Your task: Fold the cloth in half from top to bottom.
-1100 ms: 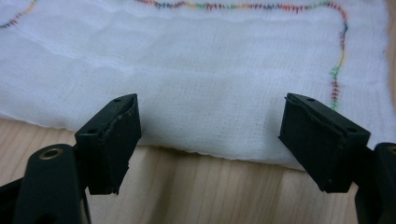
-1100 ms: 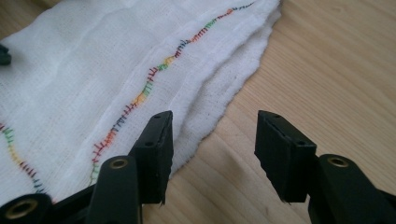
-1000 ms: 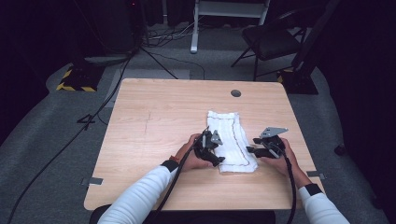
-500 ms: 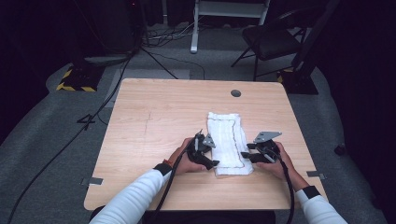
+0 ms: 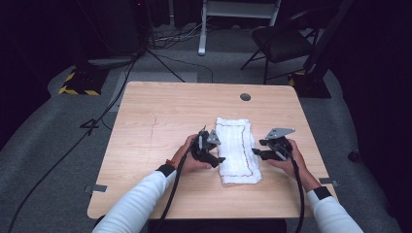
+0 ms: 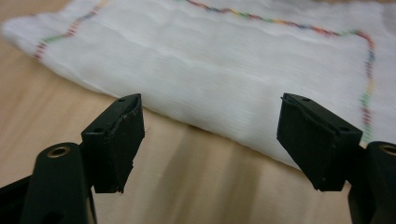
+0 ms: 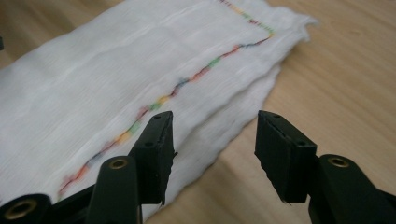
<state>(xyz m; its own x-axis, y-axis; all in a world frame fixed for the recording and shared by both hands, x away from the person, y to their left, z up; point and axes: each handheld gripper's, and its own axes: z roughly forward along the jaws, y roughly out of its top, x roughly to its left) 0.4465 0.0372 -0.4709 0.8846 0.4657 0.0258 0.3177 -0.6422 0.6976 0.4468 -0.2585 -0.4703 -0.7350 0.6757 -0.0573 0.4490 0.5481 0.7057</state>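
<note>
White woven cloth [image 5: 236, 151], folded into a long narrow pad with a multicoloured stitched line near its border, lies flat on the wooden table [image 5: 160, 116]. All places below are taken from the cloth.

Left gripper [image 5: 210, 154]: just beside the cloth's left long edge, near the middle of its length. Its own view shows both black pads standing wide apart over bare wood, the folded edge [image 6: 205, 123] just ahead of them and nothing between the jaws. The jaws have just been opening a little. No contact with the fabric that I can make out.

Right gripper [image 5: 265, 153]: just beside the cloth's right long edge, roughly opposite the left one. Its view shows the jaws moderately spread, also just opened further. The left pad [image 7: 156, 154] sits over the layered edge of the cloth, the right pad over wood; the pads do not press on the fabric, so nothing is held.

Reading of the arrangement: the two grippers face each other across the cloth's width, one at each long edge, both low. That symmetry suits either a fresh pinch at both edges for another fold or a release after smoothing the pad. The stacked layers [image 7: 243, 112] at the right edge look slightly uneven, so a pinch there might catch only some of them.
</note>
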